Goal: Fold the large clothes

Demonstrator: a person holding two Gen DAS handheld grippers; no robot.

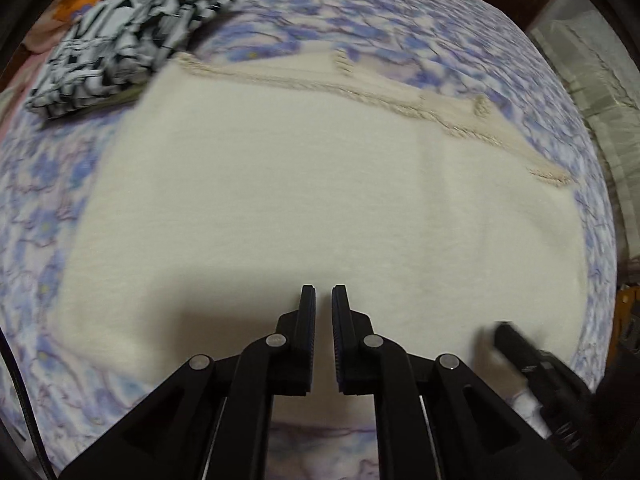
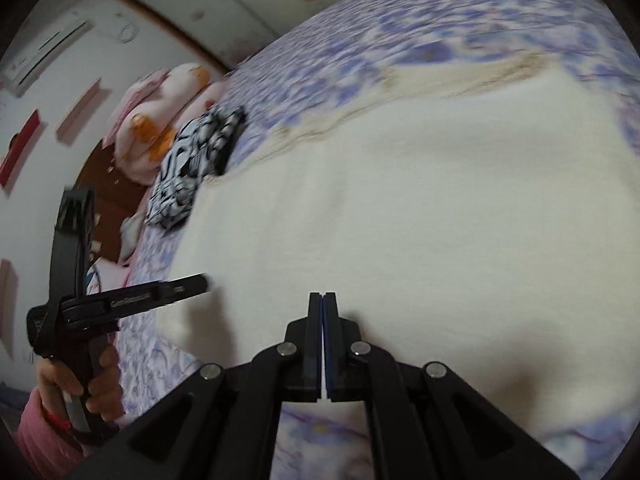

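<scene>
Garment: your cream garment (image 1: 304,208) lay spread flat across the middle of the left wrist frame, and filled the centre and right of the right wrist frame (image 2: 420,216).
Trim: a braided beige edge (image 1: 320,88) ran across its far side, from upper left toward the right of the left wrist frame.
Bedcover: the blue and lilac flowered bedcover (image 1: 44,216) showed all around the garment, at the left, top and bottom of the frame.
Folded item: a black and white patterned cloth (image 1: 132,36) sat in the upper left of the left wrist frame, its near corner touching or overlapping the garment's far corner.
Left gripper: your left gripper (image 1: 323,294) hung over the near part of the garment, low in the frame; a narrow gap showed between its fingers with nothing in it, so it was released.
Right gripper: your right gripper (image 2: 323,300) had its fingers pressed together, clenched on nothing, above the garment's near edge.
Your hand: your left hand (image 2: 80,384), in a pink sleeve (image 2: 40,436), gripped the left gripper's handle at the lower left of the right wrist frame.
Sharpness: both frames were smeared by motion blur.
</scene>
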